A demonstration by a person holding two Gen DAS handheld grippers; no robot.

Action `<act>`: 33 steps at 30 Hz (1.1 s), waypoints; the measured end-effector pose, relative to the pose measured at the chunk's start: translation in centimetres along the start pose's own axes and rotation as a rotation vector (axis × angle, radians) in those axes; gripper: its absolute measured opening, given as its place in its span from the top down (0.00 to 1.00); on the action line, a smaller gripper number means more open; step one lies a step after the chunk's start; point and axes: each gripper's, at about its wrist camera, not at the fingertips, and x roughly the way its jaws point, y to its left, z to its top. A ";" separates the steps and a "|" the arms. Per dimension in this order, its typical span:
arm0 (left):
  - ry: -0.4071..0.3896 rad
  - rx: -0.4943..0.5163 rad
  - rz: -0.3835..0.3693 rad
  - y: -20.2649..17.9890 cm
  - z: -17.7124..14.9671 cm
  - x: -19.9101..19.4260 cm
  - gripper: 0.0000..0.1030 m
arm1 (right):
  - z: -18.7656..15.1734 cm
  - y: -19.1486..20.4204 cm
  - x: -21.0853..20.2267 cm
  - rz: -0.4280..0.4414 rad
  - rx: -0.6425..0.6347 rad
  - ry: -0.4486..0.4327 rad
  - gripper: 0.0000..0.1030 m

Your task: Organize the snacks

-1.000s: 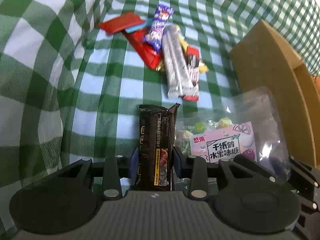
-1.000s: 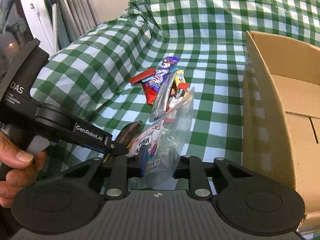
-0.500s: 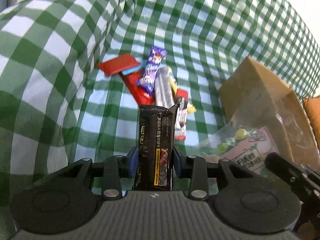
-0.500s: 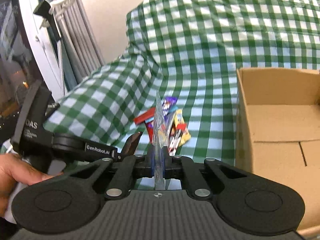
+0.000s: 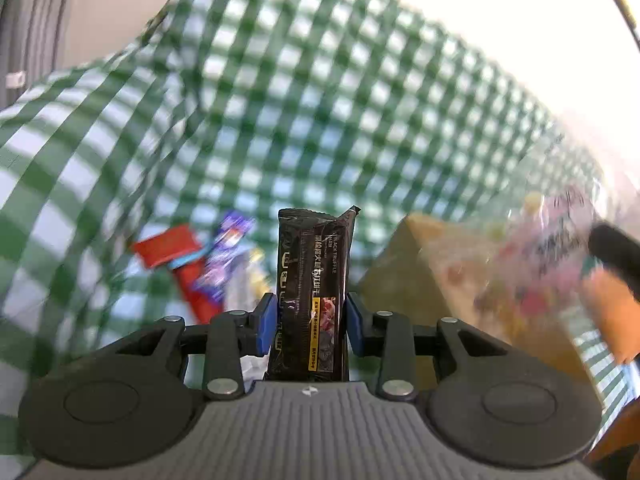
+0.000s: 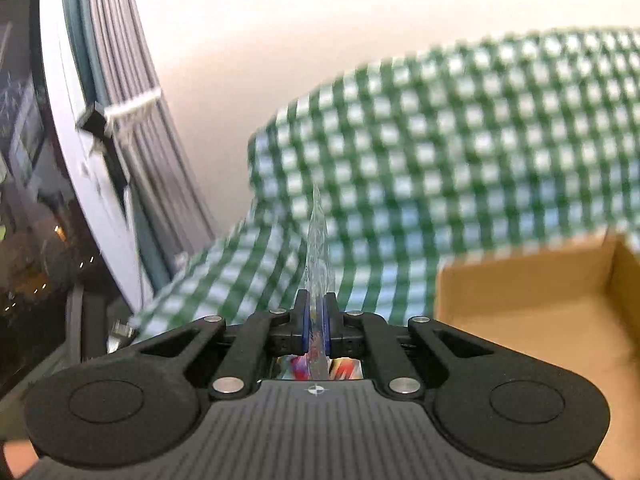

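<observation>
left wrist view: blurred
left gripper: blue pads clamped on black truffle snack pack, pack upright, raised clear of green checked cloth
snack pile: red, purple and yellow wrappers lying on the cloth, left of the pack, below it
cardboard box: right of the pack
clear candy bag: far right, over the box, smeared

right wrist view: blurred
right gripper: nearly fully closed, pinching the clear candy bag edge-on; film sticks up between the pads
cardboard box: open, lower right, on the checked cloth
curtain: left, by the window

Home (gingham-draped sofa, curtains)
</observation>
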 end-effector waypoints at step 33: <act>-0.069 0.243 -0.373 -16.5 -4.5 5.4 0.61 | -1.3 -13.5 -3.4 -0.492 -0.041 -0.056 0.93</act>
